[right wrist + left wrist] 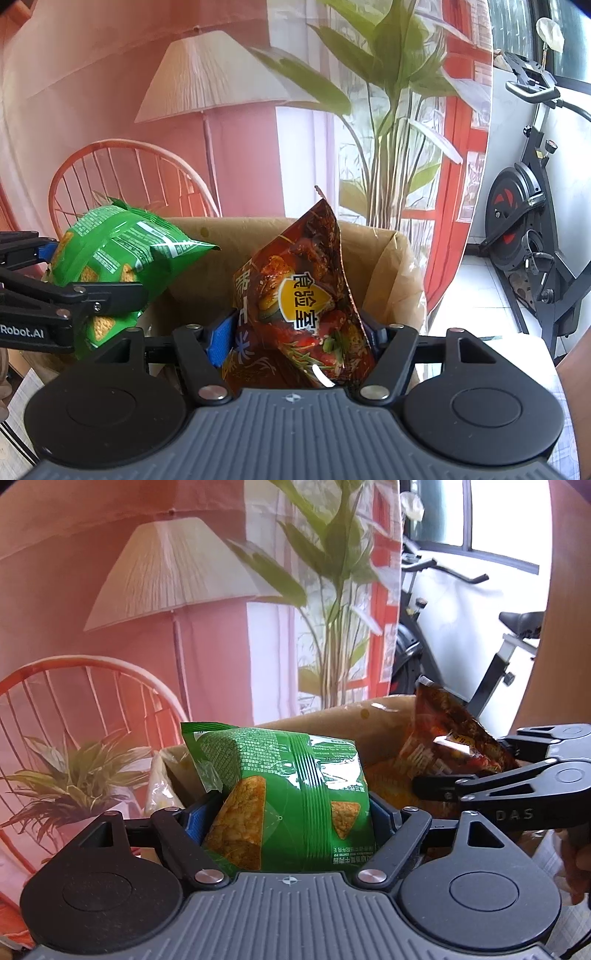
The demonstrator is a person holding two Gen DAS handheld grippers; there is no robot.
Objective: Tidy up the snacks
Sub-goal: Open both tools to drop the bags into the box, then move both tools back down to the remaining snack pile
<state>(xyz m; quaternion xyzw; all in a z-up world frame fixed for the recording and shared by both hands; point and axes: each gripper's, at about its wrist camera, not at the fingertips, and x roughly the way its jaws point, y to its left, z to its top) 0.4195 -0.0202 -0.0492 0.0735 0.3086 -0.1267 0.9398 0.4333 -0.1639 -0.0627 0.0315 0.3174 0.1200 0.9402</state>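
Observation:
My left gripper (286, 812) is shut on a green chip bag (280, 786) and holds it just above the near edge of an open cardboard box (332, 716). My right gripper (299, 332) is shut on a red-brown snack bag (306, 295) and holds it over the same box (391, 251). In the left wrist view the red-brown bag (450, 738) and the right gripper (436, 788) are to the right. In the right wrist view the green bag (118, 251) and the left gripper (110, 295) are to the left. The box floor is hidden.
A printed backdrop with a lamp, a chair and plants hangs behind the box (221, 110). An exercise bike (528, 229) stands at the right by the window. A white surface (480, 332) lies to the right of the box.

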